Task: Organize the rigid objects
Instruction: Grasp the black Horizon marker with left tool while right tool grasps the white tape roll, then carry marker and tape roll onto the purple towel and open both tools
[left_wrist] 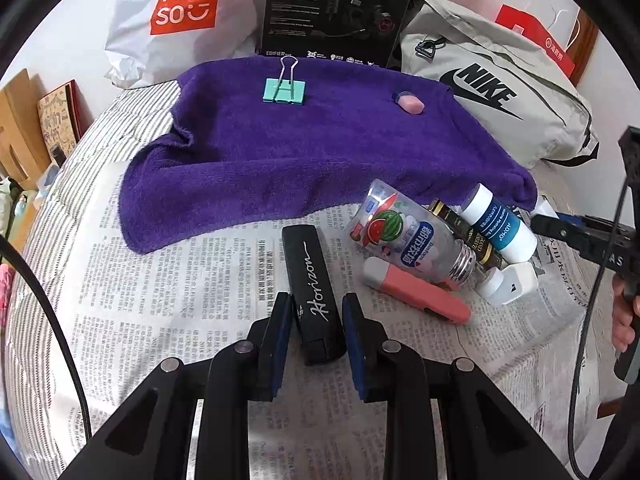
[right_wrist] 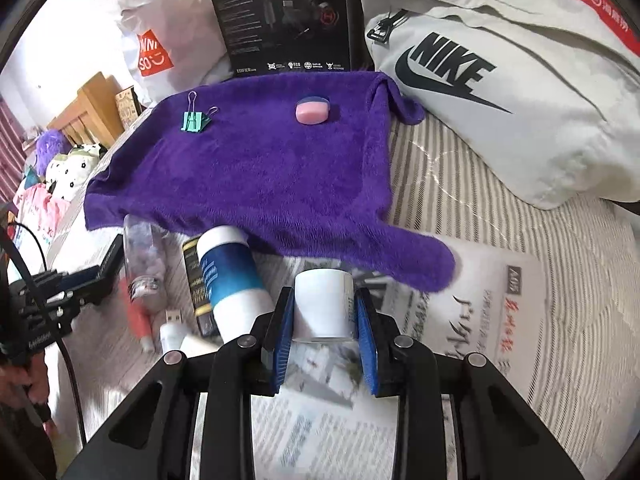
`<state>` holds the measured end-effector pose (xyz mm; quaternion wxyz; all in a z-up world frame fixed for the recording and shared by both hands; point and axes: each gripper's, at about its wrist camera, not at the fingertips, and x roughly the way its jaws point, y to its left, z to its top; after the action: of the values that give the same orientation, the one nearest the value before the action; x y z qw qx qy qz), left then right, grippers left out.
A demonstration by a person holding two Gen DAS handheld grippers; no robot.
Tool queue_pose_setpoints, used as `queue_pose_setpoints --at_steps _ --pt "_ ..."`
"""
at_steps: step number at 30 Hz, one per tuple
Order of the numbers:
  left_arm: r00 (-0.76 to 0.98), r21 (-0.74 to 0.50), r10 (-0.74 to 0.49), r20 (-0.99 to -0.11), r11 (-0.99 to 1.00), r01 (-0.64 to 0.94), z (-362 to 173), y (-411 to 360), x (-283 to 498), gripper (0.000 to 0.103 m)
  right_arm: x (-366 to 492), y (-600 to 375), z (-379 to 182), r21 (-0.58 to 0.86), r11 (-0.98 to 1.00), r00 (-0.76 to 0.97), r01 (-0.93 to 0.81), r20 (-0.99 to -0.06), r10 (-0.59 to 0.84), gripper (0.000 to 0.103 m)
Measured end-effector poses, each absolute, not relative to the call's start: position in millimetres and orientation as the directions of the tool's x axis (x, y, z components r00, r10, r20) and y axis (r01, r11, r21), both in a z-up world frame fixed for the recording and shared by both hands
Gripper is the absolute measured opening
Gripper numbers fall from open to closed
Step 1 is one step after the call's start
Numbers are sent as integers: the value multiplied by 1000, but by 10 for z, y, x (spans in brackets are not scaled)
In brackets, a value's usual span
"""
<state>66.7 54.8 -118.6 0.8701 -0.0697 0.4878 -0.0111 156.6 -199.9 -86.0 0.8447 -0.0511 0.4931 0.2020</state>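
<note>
My left gripper [left_wrist: 316, 310] straddles a black "Horizon" box [left_wrist: 314, 292] lying on newspaper; small gaps show beside both pads, so it is open. My right gripper [right_wrist: 324, 312] is shut on a white cylindrical container [right_wrist: 324, 304], its pads against both sides. A purple towel [left_wrist: 304, 148] lies behind, also in the right wrist view [right_wrist: 256, 176]. On it sit a teal binder clip [left_wrist: 285, 90] [right_wrist: 194, 120] and a pink eraser [left_wrist: 410, 103] [right_wrist: 312, 111].
A pile lies on the newspaper [left_wrist: 180, 280]: clear watermelon-label bottle [left_wrist: 408, 236], blue-and-white bottle [left_wrist: 498, 220] [right_wrist: 236, 280], coral cutter [left_wrist: 420, 292], white USB plug [right_wrist: 174, 328], black-and-gold tube [right_wrist: 196, 276]. A Nike bag [right_wrist: 500, 92], black box [left_wrist: 340, 8] and Miniso bag [left_wrist: 176, 12] stand behind.
</note>
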Motion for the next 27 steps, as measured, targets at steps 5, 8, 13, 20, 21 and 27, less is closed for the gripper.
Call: queue_pose_setpoints --at_steps 5,8,13,20,21,27 --pt "530 -150 -101 -842 988 -49 -1105 606 635 25 1450 -2072 -836 110 911 428 -397 -856 290 30" --pt "540 -167 -116 -833 985 -46 -1031 639 620 25 1400 -2108 -828 108 908 423 -405 -858 291 30" --pt "554 -190 -140 -821 981 -34 -905 674 616 25 1356 -2148 -803 117 906 425 -407 -854 301 30" --pt "562 -197 -149 -814 980 -26 -811 719 644 25 1366 -2132 -772 126 901 426 -415 -848 315 30" --pt "563 -202 -153 -812 979 -24 -797 724 652 25 1372 -2118 -765 127 899 425 -419 -848 317 30" --pt "569 -208 -163 -806 978 -14 -717 751 699 25 1388 -2066 -726 126 894 428 -430 -843 325 30"
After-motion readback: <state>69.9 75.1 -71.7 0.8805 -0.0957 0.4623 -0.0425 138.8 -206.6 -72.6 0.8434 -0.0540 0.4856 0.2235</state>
